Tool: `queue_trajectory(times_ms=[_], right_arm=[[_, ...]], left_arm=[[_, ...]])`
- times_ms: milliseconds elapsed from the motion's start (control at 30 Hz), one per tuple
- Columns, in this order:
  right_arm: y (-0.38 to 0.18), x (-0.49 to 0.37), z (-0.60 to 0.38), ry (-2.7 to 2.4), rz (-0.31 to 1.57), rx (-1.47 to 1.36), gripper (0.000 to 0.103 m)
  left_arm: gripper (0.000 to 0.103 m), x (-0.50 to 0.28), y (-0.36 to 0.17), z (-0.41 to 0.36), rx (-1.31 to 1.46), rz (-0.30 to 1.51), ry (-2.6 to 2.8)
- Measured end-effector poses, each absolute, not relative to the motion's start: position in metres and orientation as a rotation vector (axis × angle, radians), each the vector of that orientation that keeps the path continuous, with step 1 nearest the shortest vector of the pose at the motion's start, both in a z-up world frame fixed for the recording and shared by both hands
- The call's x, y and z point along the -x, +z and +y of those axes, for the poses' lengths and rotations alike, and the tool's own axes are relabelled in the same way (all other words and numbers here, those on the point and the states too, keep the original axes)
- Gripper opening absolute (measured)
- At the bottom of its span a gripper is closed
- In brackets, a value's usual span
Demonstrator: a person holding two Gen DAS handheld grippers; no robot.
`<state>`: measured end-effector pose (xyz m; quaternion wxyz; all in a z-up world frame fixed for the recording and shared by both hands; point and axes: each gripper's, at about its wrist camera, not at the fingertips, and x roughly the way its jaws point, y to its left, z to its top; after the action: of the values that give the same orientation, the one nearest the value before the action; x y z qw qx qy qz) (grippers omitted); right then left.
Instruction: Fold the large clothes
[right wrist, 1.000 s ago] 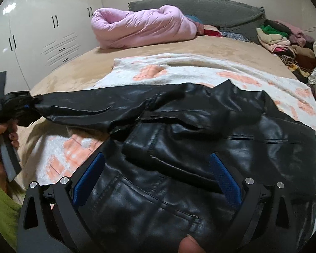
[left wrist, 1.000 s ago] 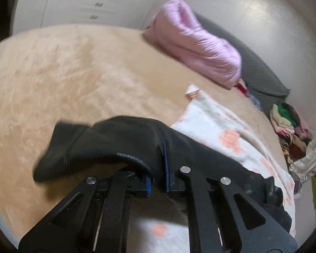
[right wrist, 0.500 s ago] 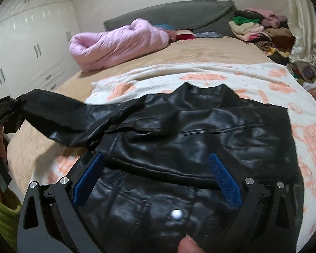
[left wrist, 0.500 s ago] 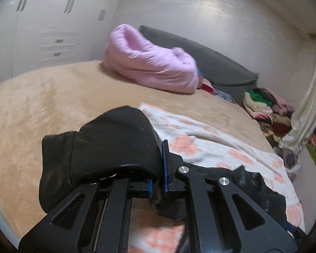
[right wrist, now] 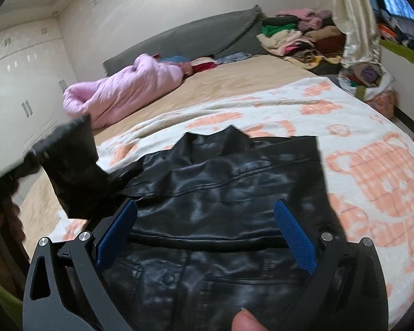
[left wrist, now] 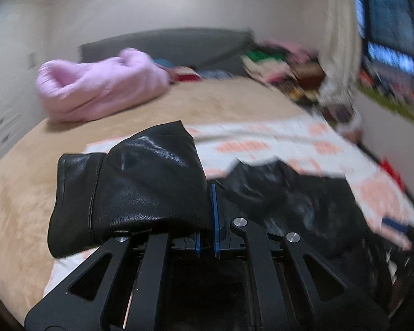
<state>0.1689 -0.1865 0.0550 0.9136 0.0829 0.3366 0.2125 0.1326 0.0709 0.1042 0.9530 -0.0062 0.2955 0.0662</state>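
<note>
The left tool (left wrist: 205, 220), clamped on the black leather jacket's sleeve cuff (left wrist: 129, 190), holds it lower left of the jacket body (right wrist: 229, 198), which lies beneath the right tool (right wrist: 207, 233), jaws apart.

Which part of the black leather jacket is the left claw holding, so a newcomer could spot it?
Start at the wide bed with the beige plush cover, then the white blanket with orange patterns where the black leather jacket lies spread. Its sleeve rises off the jacket's left side, pinched in the shut left claw. It is the only part lifted; a stitched cuff ends it.
</note>
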Motion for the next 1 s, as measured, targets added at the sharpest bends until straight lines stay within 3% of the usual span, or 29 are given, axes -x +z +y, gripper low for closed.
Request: queue_trajectory(times_ms=[200, 333, 500, 600, 833, 1000], right_arm=[[0.050, -0.176, -0.232, 0.363, 0.691, -0.261, 0.099], [0.048, -0.180, -0.258, 0.322, 0.688, -0.315, 0.099], [0.041, -0.184, -0.279, 0.278, 0.693, -0.355, 0.099], [0.038, -0.188, -0.288, 0.249, 0.700, -0.374, 0.099], [0.034, -0.191, -0.302, 0.206, 0.703, -0.387, 0.099], [0.035, -0.190, -0.311, 0.190, 0.696, -0.409, 0.099]], left_arm=[[0.001, -0.159, 0.046, 0.012, -0.118, 0.768, -0.013], [0.007, -0.167, 0.008, -0.013, -0.172, 0.855, -0.073], [0.061, -0.163, -0.015, -0.033, -0.223, 0.894, -0.155], [0.076, -0.155, -0.020, -0.047, -0.275, 0.886, -0.194], [0.083, -0.130, 0.007, -0.031, -0.189, 0.793, -0.245], [0.085, -0.133, 0.017, -0.041, -0.273, 0.754, -0.244]])
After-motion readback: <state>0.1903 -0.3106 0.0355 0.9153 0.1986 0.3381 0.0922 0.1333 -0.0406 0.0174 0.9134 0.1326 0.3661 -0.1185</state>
